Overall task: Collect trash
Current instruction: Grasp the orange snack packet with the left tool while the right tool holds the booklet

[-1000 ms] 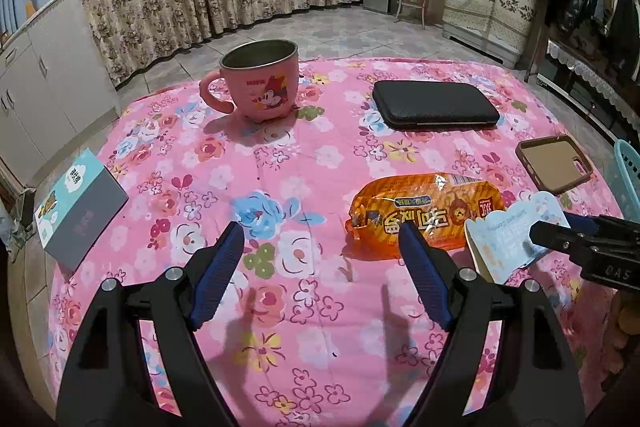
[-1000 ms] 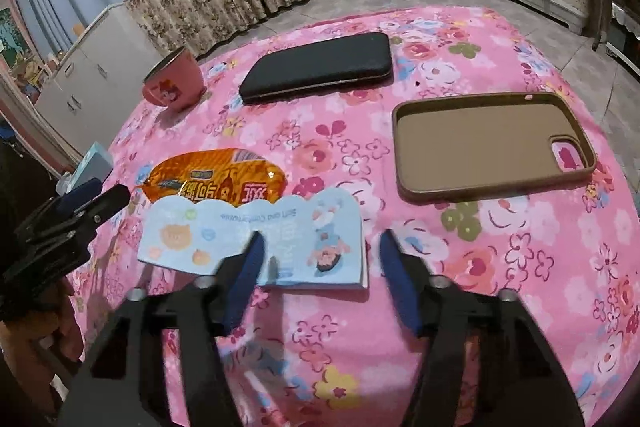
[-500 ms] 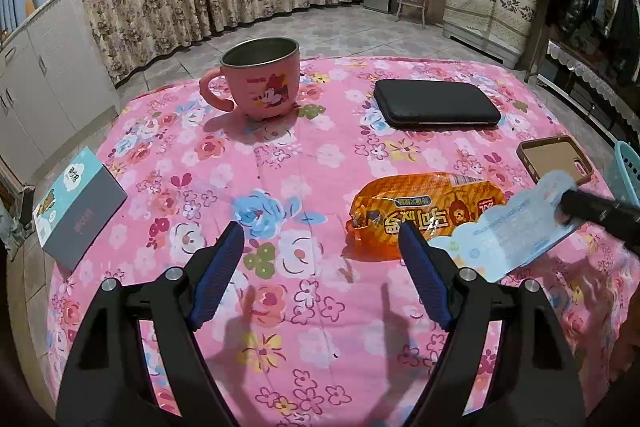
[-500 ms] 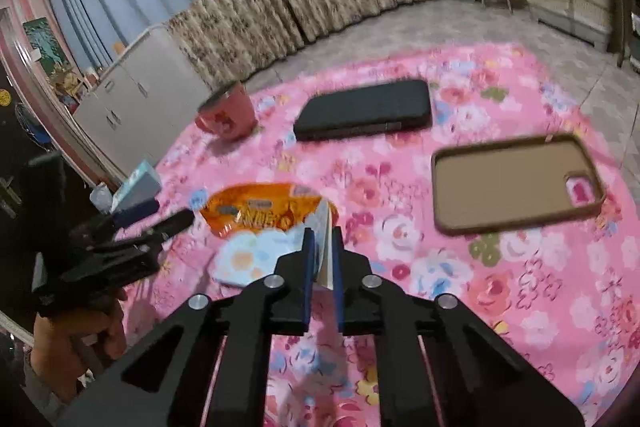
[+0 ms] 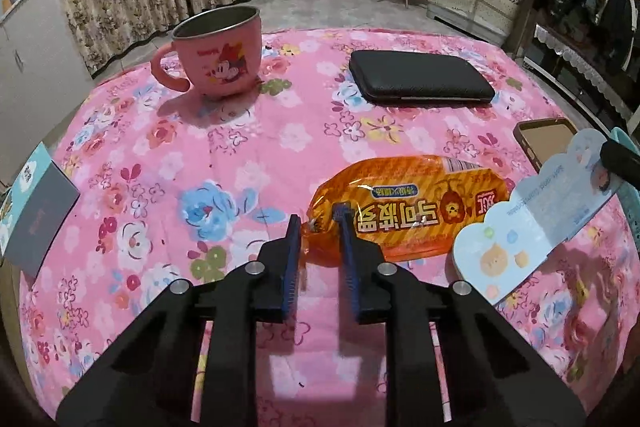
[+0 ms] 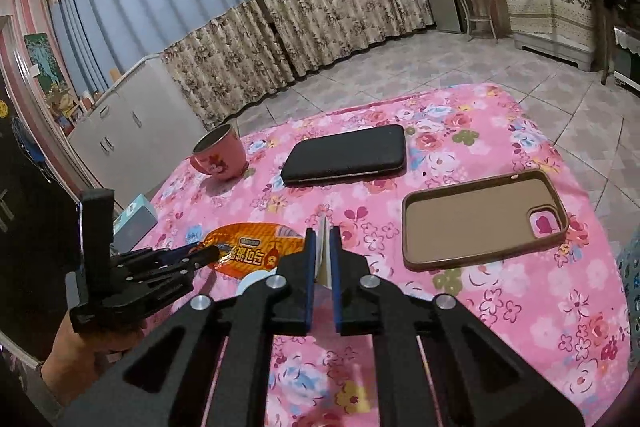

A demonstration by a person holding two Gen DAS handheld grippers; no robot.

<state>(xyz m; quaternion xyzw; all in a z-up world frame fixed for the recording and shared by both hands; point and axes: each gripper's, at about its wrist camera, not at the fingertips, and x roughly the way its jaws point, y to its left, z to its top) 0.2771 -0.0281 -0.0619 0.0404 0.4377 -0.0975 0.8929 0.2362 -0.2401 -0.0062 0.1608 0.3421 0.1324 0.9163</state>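
Note:
An orange snack wrapper (image 5: pixel 408 207) lies on the pink flowered tablecloth (image 5: pixel 240 155). My left gripper (image 5: pixel 318 223) has its jaws closed narrowly around the wrapper's left end, gripping it. It shows in the right wrist view (image 6: pixel 208 255) at the wrapper's (image 6: pixel 256 247) left tip. My right gripper (image 6: pixel 323 239) is shut on a pale blue paper card (image 6: pixel 325 255), held edge-on and lifted. In the left wrist view the card (image 5: pixel 536 223) hangs tilted above the table's right side.
A pink cup (image 5: pixel 218 55) stands far left. A black case (image 5: pixel 420 77) lies far right. A brown phone case (image 6: pixel 484 219) lies right. A blue-grey box (image 5: pixel 36 207) sits at the left edge. A teal basket (image 5: pixel 628 183) is beyond the right edge.
My left gripper moved forward and closed on the orange wrapper's left end. My right gripper, which shut on the paper card, lifted it higher off the table.

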